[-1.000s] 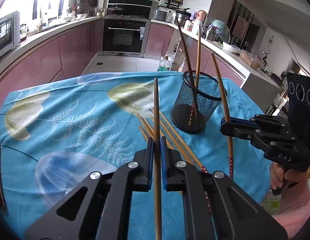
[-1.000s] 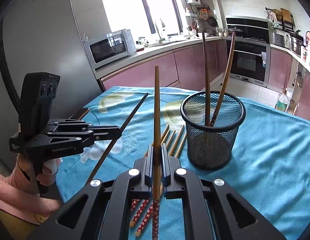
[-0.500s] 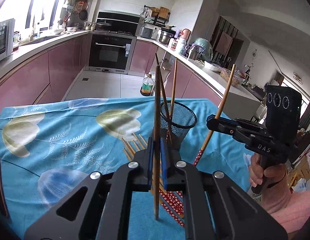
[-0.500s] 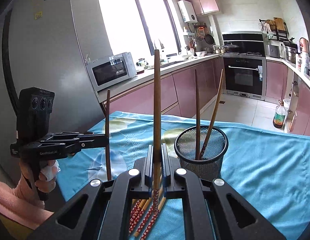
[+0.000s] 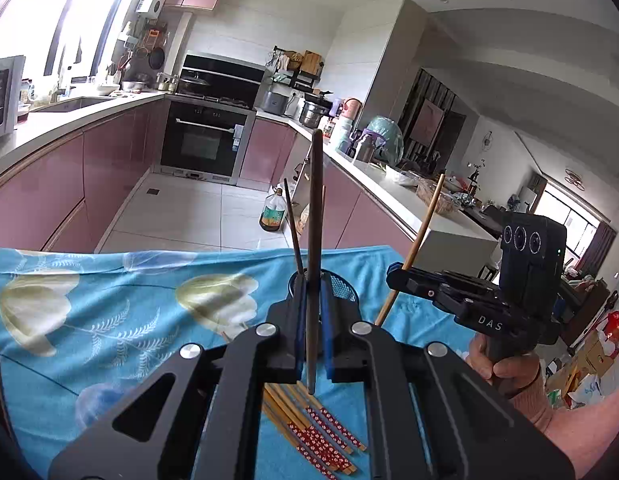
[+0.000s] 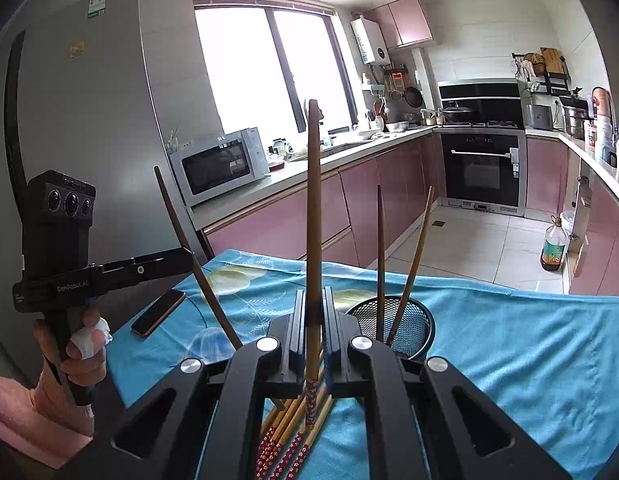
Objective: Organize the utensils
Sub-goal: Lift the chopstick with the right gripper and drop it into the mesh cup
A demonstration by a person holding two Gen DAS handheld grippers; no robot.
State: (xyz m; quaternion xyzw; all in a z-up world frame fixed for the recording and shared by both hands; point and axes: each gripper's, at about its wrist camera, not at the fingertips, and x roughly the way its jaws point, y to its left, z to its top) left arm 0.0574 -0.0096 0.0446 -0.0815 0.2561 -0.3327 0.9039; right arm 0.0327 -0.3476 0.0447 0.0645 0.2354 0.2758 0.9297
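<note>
My left gripper (image 5: 312,300) is shut on a dark brown chopstick (image 5: 314,216), held upright above the table. My right gripper (image 6: 313,312) is shut on a light wooden chopstick (image 6: 313,208) with a red patterned end, also held upright. The black mesh holder (image 6: 409,328) stands on the blue cloth just right of the right gripper, with two chopsticks (image 6: 409,276) in it; in the left wrist view it (image 5: 341,286) is mostly hidden behind my fingers. Several loose chopsticks (image 5: 321,432) lie on the cloth under both grippers (image 6: 289,436).
The table has a blue leaf-print cloth (image 6: 529,344). A phone (image 6: 159,312) lies near its left edge. Kitchen counters, an oven and a bottle (image 6: 553,250) on the floor are beyond the table.
Both grippers have risen and tilted up with their chopsticks, so the table and holder sit lower in both views. The right gripper's chopstick has gone from leaning to near upright.
</note>
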